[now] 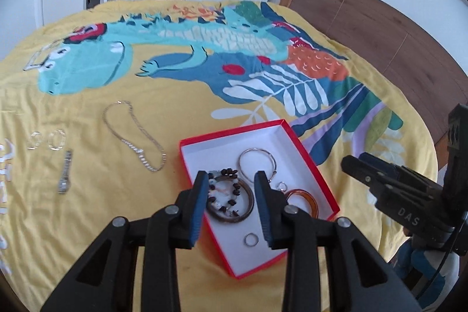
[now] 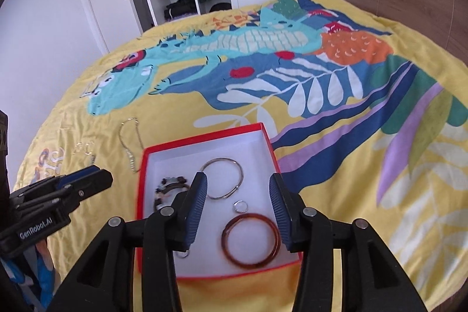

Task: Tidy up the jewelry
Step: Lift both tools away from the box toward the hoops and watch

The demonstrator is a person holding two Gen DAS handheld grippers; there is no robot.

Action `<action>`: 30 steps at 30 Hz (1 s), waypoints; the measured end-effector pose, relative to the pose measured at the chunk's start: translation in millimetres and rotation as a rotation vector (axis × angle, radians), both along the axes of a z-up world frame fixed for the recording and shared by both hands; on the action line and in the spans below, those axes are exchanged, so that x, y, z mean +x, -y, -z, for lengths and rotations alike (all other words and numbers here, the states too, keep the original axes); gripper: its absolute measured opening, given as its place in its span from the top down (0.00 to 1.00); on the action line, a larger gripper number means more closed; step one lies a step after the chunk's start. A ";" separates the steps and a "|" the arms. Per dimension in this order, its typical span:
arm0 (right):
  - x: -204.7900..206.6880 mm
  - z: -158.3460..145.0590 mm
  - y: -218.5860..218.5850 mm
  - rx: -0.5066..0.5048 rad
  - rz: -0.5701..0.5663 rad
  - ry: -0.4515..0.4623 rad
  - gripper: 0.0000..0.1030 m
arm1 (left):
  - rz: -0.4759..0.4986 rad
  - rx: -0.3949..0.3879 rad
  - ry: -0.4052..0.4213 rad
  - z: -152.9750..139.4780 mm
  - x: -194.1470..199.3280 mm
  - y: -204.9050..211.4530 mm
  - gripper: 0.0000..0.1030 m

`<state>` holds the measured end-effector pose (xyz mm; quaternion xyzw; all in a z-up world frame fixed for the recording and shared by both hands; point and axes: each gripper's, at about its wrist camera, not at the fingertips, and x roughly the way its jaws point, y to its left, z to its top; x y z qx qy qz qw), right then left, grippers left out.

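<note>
Sorting jewelry into red box point(image 1: 307, 157), lower centre | left gripper point(image 1: 231, 180) and right gripper point(image 2: 238, 184) both wide open, empty, over box | chain necklace point(image 1: 134, 136), wristwatch point(image 1: 65, 173), clear rings point(image 1: 46, 139) left on bedspread point(image 1: 181, 107) | next, likely: left reaches for necklace

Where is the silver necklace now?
In the left wrist view, the necklace lies on the yellow bedspread, left of the red box, with the watch further left.

The left tongs point(image 1: 229, 180) cover part of the beaded bracelet point(image 1: 226, 195). Behind the right tongs point(image 2: 238, 189), a small ring point(image 2: 182, 254) shows only an edge; far-left clear rings point(image 2: 84, 149) blur.
</note>
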<state>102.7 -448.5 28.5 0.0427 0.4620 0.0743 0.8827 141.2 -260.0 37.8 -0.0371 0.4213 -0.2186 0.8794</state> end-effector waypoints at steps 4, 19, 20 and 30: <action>-32.8 -30.0 -10.0 0.015 -0.009 0.036 0.51 | -0.034 0.022 0.027 -26.2 -29.2 -29.0 0.70; -150.0 -84.4 -56.0 0.111 -0.036 0.104 0.43 | -0.255 0.058 0.056 -50.7 -146.3 -150.5 0.68; -156.2 -86.8 -59.5 0.119 -0.041 0.108 0.43 | -0.267 0.059 0.058 -50.6 -152.1 -156.4 0.68; -196.0 -113.3 -87.9 0.125 -0.100 0.152 0.42 | -0.414 0.066 0.085 -55.4 -201.1 -242.3 0.68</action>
